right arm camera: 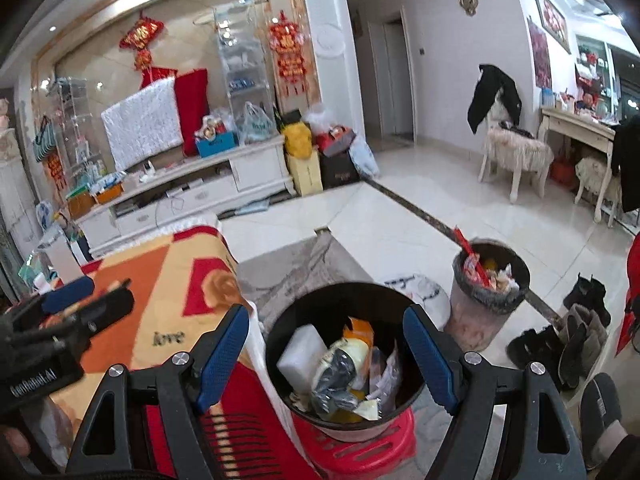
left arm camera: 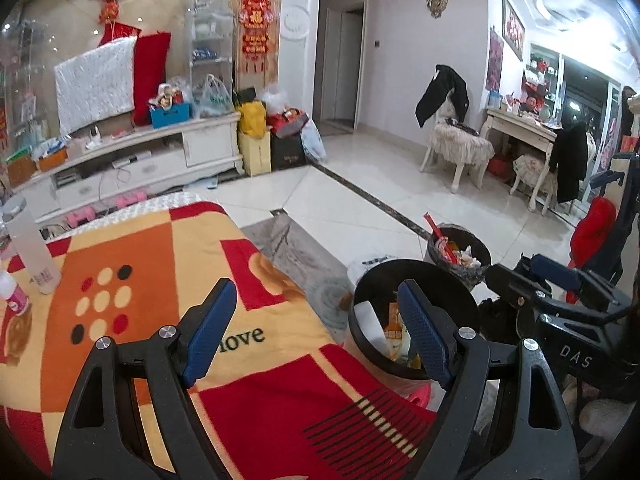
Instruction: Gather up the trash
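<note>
Beside the table (left arm camera: 160, 280): 2 bins (right arm camera: 348, 360), 2 open grippers (right arm camera: 326, 354)

The black bin (right arm camera: 280, 320) looks like smooth, slightly glossy plastic and sits on a red plastic stool (right arm camera: 360, 448) with a slotted top, crumpled paper and shiny foil wrappers (right arm camera: 340, 384) inside it. The blanket (left arm camera: 160, 264) is soft matt cloth, the floor tiles (left arm camera: 360, 196) polished and glossy. The gripper pads (left arm camera: 208, 332) are blue with a rough dimpled texture, on matt black plastic arms with bright metal screws
</note>
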Motion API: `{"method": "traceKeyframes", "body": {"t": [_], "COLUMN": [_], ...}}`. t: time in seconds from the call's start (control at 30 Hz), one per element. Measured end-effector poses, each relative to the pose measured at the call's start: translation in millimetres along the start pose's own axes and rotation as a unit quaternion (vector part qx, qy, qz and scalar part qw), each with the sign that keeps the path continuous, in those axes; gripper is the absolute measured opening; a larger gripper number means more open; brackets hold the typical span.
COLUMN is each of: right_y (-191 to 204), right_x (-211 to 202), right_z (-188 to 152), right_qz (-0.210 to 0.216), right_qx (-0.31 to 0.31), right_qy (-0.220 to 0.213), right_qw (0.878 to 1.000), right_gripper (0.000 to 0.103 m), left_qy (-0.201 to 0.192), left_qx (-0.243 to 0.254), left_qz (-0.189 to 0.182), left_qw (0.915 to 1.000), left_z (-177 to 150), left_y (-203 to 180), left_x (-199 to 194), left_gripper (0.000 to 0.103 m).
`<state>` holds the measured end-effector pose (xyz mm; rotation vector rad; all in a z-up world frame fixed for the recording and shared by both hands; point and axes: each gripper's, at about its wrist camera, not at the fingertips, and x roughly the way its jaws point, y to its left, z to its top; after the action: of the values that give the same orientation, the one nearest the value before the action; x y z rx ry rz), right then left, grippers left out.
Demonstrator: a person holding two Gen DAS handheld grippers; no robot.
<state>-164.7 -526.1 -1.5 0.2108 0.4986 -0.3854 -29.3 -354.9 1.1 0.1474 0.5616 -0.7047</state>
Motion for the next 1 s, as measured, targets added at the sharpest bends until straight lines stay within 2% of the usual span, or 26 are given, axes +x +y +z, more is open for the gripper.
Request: {"method": "traceKeyframes", "body": {"t": [0.2, 0.4, 0.5, 1.0], "right_y": [16, 22, 26, 40], "right_x": [-20, -32, -35, -34], "right_z": [2, 5, 6, 11], "right_qz": [-0.013, -0.015, -0.012, -0.012], "right_qx": [-0.01, -0.005, -0.005, -0.02], "right_qy": [-0.03, -0.044, -0.046, -0.033], "right_qw": [0.999, 0.999, 0.999, 0.999], "right_gripper": [0.078, 0.079, 0.083, 0.084], "left_qy": [-0.023, -0.037, -0.044, -0.047], "left_qx": [0.006, -0.008, -0.016, -0.038], "left_qz": [0.014, 0.018, 0.023, 0.023], "left_qw": [0.9996, 0.9991, 0.9987, 0.9979], "left_z": [-5, -7, -8, -12], "left_y": [4, 11, 14, 25], "left_x": [-16, -28, -32, -34], "left_gripper": [0.082, 0.082, 0.082, 0.082]}}
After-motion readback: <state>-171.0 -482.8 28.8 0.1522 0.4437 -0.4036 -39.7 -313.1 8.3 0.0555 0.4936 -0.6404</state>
